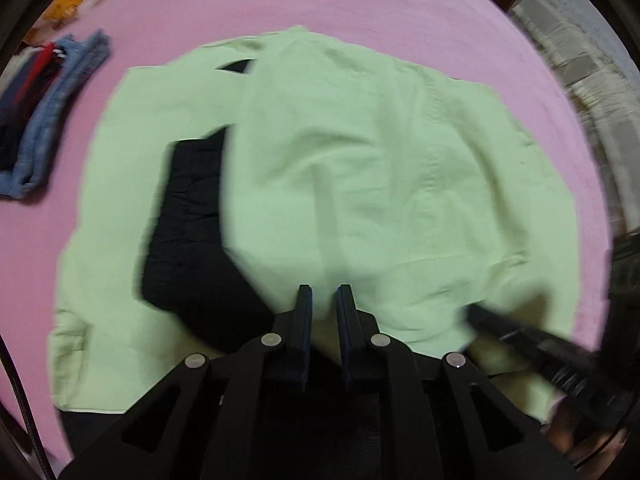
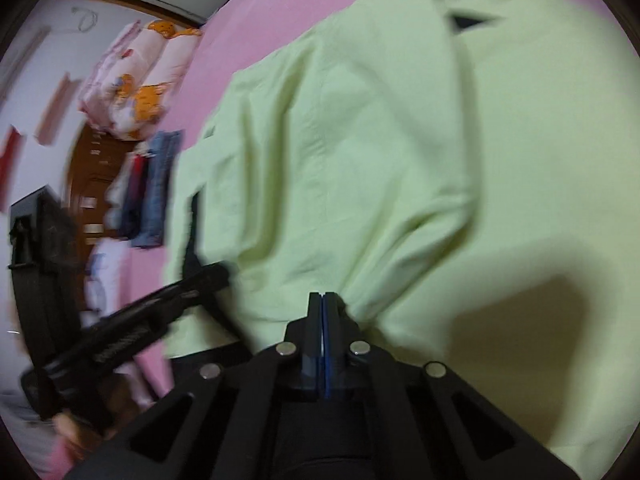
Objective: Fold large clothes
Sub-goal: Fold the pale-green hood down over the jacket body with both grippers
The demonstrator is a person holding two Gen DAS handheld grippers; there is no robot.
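Far left in the left wrist view: stack of folded clothes point(image 1: 52, 116) w/ jeans on top, sitting on the pink bed sheet point(image 1: 360, 4), well apart from the work. Mid-frame: the light green garment point(image 1: 360, 168) lies spread over the sheet, one layer lapped across the middle, dark lining point(image 1: 188, 216) showing on the left half. Near edge is closest to the tools.

Left gripper point(image 1: 324, 300): narrow gap between the fingers, nothing seen between them, hovering at the garment's near edge. Whether it touches fabric, can't tell (blur).

Right gripper point(image 2: 323, 300): fingers pressed together, and green fabric bunches up right at the tips, so prob. pinching the garment's near edge. It enters the left view as a dark blurred bar at lower right.

Risks, imo:
- Only one side looks gripped, so lifting now could drag the fold crooked and the lapped layer slide off.
- Thin pinch at the very edge might slip out mid-swing.
- Fast motion (frames blurred) may wrinkle or shift the cloth on the sheet.
- Left tool could grab lining only, not both layers.
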